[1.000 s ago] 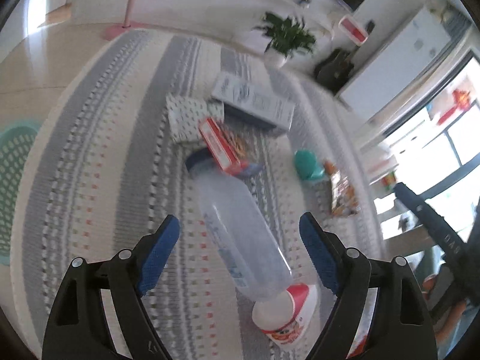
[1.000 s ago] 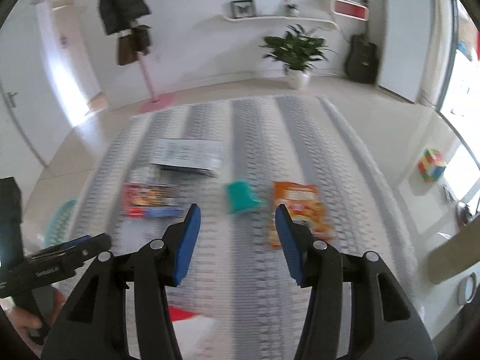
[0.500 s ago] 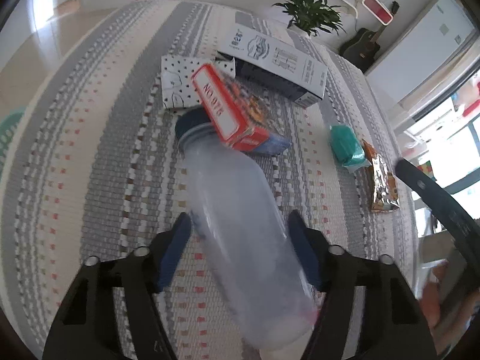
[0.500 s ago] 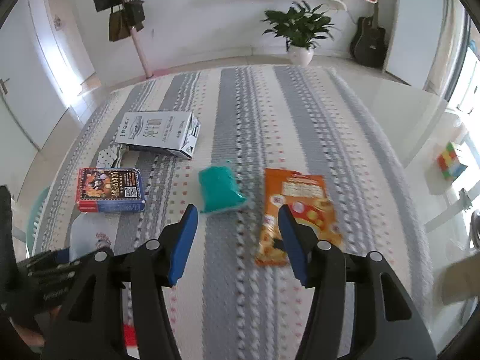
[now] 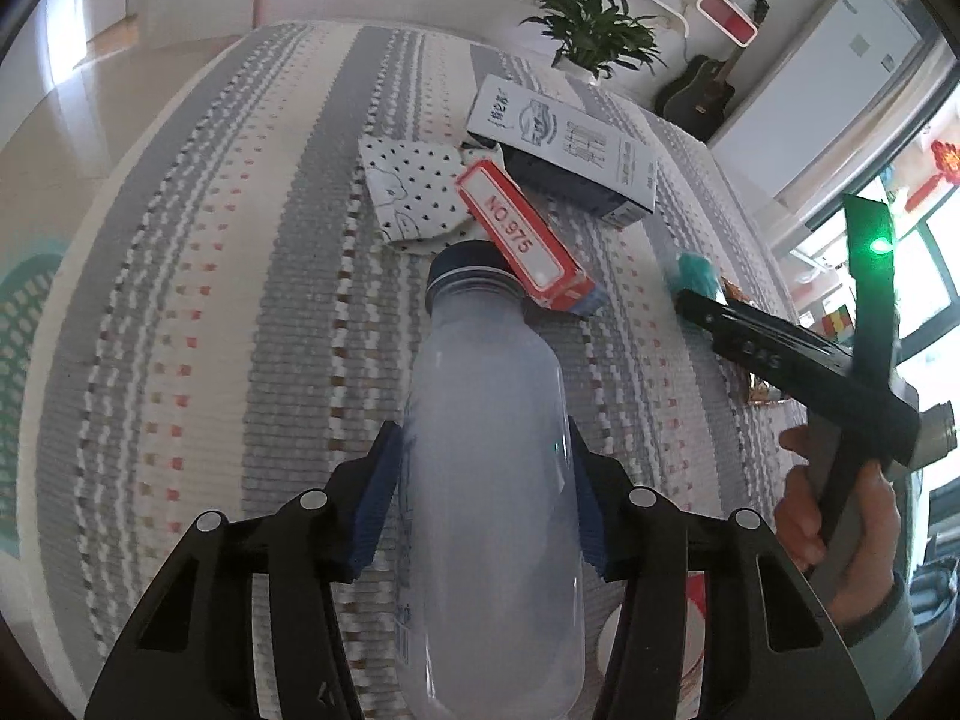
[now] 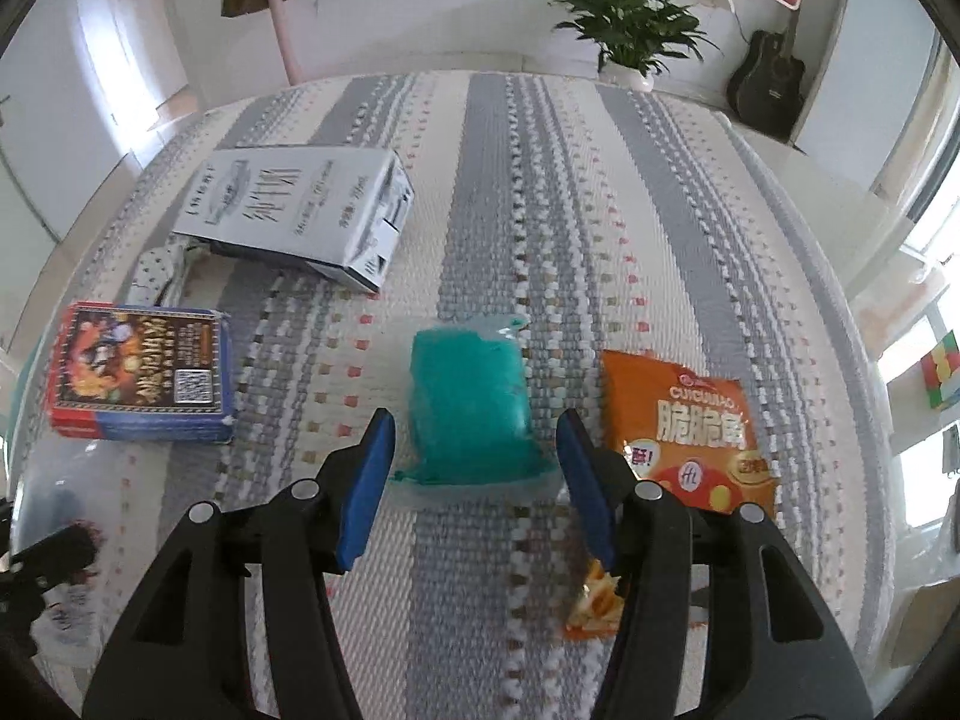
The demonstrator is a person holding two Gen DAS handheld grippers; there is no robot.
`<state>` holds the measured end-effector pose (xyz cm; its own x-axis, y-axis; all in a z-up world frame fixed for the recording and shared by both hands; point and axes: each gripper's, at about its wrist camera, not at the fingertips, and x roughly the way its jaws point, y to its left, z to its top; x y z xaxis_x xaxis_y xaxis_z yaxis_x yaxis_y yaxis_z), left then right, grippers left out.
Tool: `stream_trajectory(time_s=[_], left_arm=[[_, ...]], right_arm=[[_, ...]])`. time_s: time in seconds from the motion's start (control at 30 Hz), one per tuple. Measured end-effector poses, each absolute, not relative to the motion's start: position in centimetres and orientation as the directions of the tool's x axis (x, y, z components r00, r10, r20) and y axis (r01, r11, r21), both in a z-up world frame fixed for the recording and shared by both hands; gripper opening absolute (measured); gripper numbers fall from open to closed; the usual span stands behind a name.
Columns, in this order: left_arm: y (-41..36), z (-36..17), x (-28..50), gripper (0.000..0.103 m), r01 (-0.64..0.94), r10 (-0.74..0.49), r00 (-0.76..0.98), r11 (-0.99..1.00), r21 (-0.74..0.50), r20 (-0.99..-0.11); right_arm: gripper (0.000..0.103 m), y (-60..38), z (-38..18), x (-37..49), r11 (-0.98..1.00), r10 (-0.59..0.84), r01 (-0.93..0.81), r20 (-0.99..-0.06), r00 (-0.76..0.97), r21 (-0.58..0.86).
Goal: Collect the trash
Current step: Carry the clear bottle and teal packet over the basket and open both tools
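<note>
Basket: one green mesh basket (image 5: 21,324) sits at the far left edge of the left wrist view, off the rug (image 5: 240,276).
Rug: one striped grey-and-white rug carries all the litter.
Pouch: one dotted white pouch (image 5: 414,195) lies flat, partly under the red box and beside the carton.
Bottle: one clear plastic bottle (image 5: 489,480) with a dark cap lies lengthwise on the rug, cap pointing away toward the red box.
Left gripper: the left gripper (image 5: 483,504) has both blue pads pressed against the bottle's sides, clamped on its body.
Red box: one red-edged box (image 6: 141,381), printed cover up, lies just beyond the bottle cap; whether they touch cannot be told.
Carton: one white carton (image 6: 294,210) lies on its side farther back.
Teal bag: one teal bag (image 6: 471,405) lies mid-rug, just beyond the right tongs' tips.
Right gripper: the right gripper (image 6: 474,480) has its fingers spread apart, gripping nothing, tips either side of the teal bag's near edge.
Snack bags: one orange bag (image 6: 687,429) lies flat just right of the teal bag; one smaller orange wrapper (image 6: 594,609) shows beneath the right finger.
Cup: one red-and-white cup (image 5: 690,618) peeks out behind the left tongs' right finger.
Background: one potted plant (image 6: 630,30), one guitar (image 6: 768,81).
</note>
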<state>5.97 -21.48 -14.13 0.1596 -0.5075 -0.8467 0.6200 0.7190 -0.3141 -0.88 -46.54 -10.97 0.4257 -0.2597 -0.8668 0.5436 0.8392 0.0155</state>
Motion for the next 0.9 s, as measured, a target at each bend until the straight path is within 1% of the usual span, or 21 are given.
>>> stream_trajectory(time_s=[0.1,0.23,0.3,0.37,0.47,0.6,0.8,0.9], left_arm=[[-20.9,-13.9,6.1,0.05,0.624,-0.525,0.157,0.709,-0.329,-0.837],[-20.1,-13.3,6.1,0.05,0.623,-0.544,0.165,0.705,-0.341,-0.823],[-19.7,-12.8,6.2,0.05,0.622,-0.555,0.174,0.703,-0.346,-0.814],[-19.4,-12.3,6.1,0.05,0.623,-0.572,0.181,0.697,-0.356,-0.8],[-18.1,-10.9,6.4,0.05,0.613,-0.622,0.197,0.681,-0.4,-0.758],[-15.8,-8.6,7.0,0.05,0.594,-0.661,0.246,0.681,-0.429,-0.709],[-11.3,-4.9,8.8,0.05,0.556,-0.673,0.336,0.706,-0.438,-0.659],[-8.5,-3.2,9.8,0.05,0.531,-0.668,0.389,0.725,-0.438,-0.634]], right_arm=[[0.052,-46.9,-11.4,-0.9,0.826,-0.248,0.562,-0.869,0.427,0.04],[0.04,-47.2,-11.0,-1.4,0.811,-0.249,0.581,-0.855,0.455,0.073],[0.039,-47.0,-10.5,-1.6,0.813,-0.26,0.578,-0.847,0.463,0.066],[0.038,-46.4,-9.7,-1.9,0.82,-0.261,0.568,-0.84,0.476,0.067],[0.037,-45.4,-7.7,-2.0,0.831,-0.273,0.552,-0.816,0.509,0.067],[0.037,-43.2,-4.6,-2.0,0.852,-0.256,0.515,-0.778,0.573,0.099],[0.037,-36.3,1.3,0.0,0.918,-0.212,0.384,-0.697,0.685,0.097],[0.037,-32.6,3.5,1.7,0.947,-0.163,0.306,-0.67,0.725,0.1]])
